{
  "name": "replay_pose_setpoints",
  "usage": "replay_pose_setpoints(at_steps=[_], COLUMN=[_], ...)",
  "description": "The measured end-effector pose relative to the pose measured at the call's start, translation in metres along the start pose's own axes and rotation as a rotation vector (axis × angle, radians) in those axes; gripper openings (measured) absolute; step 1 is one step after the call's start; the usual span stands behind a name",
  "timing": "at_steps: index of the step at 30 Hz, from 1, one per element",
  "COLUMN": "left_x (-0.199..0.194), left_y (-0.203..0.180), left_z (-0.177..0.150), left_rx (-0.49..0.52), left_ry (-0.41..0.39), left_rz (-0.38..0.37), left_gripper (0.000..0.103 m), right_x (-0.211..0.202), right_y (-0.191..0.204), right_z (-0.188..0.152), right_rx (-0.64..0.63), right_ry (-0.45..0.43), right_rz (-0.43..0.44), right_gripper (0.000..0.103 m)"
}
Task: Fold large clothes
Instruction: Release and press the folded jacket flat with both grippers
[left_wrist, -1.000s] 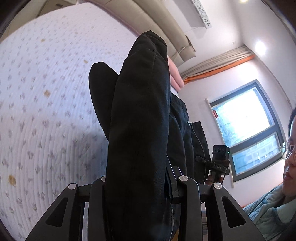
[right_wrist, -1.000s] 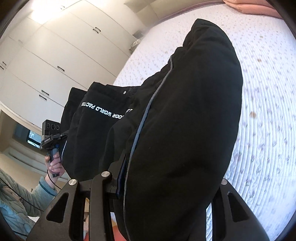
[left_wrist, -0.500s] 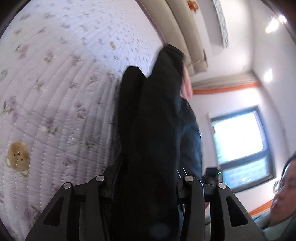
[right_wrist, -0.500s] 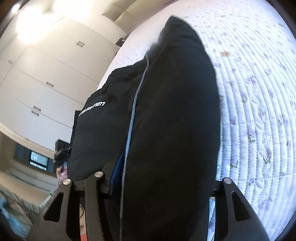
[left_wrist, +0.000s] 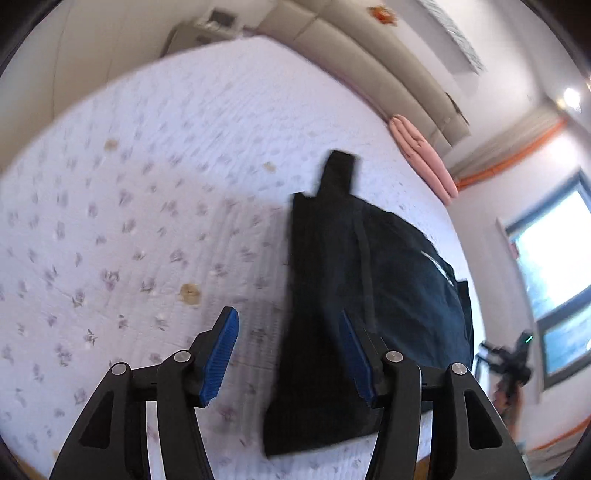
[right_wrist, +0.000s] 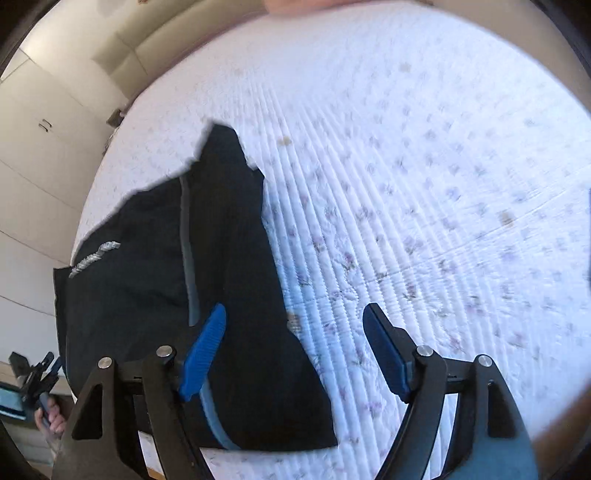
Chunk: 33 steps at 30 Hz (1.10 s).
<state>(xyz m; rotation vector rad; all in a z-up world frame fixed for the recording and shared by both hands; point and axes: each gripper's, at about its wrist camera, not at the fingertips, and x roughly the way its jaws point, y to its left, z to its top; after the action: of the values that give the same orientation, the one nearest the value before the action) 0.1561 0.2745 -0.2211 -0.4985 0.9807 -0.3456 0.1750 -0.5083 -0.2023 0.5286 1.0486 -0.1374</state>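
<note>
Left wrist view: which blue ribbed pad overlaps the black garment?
The pad on the picture's right; it overlaps the black garment on the flowered white quilt. The other pad shows over bare quilt. The left gripper's jaws are opening, pressing nothing.

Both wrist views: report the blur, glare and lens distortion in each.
Left wrist view: motion blur smears the quilt and black garment; the window is blown out; fisheye bends the bed edge. The left gripper stays fairly sharp. Right wrist view: the quilt's print streaks, the garment's white lettering is unreadable, the frame rim vignettes dark; the right gripper is sharper.
</note>
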Motion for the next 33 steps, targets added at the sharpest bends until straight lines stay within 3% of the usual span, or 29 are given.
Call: replay_pose_setpoints(at_steps=[5, 9, 12, 14, 16, 23, 29, 33], left_x=[0.016, 0.061, 0.099, 0.127, 0.145, 0.157, 0.113, 0.067], left_y=[-0.092, -0.171, -0.185, -0.179, -0.175, -0.169, -0.173, -0.151], left_z=[-0.025, -0.037, -0.044, -0.051, -0.054, -0.054, -0.064, -0.077], left_rx=[0.158, 0.344, 0.350, 0.352, 0.362, 0.328, 0.343, 0.291], left_ry=[0.028, 0.066, 0.151, 0.221, 0.252, 0.234, 0.184, 0.110], left_rz=[-0.054, 0.043, 0.036, 0.095, 0.140, 0.178, 0.164, 0.204], left_gripper=[0.059, 0.059, 0.059, 0.058, 0.059, 0.061, 0.062, 0.062], right_x=[-0.034, 0.018, 0.069, 0.103, 0.120, 0.125, 0.100, 0.057], right_y=[0.101, 0.206, 0.230, 0.236, 0.236, 0.238, 0.211, 0.191], right_z=[-0.024, -0.045, -0.066, -0.073, -0.077, -0.090, -0.102, -0.135], right_rx=[-0.121, -0.237, -0.278, -0.310, -0.313, -0.308, -0.224, -0.182], right_ry=[-0.085, -0.040, 0.023, 0.069, 0.098, 0.075, 0.062, -0.011], right_rz=[0.057, -0.002, -0.068, -0.146, -0.171, -0.190, -0.070, -0.098], right_gripper=[0.080, 0.078, 0.073, 0.074, 0.075, 0.077, 0.075, 0.075])
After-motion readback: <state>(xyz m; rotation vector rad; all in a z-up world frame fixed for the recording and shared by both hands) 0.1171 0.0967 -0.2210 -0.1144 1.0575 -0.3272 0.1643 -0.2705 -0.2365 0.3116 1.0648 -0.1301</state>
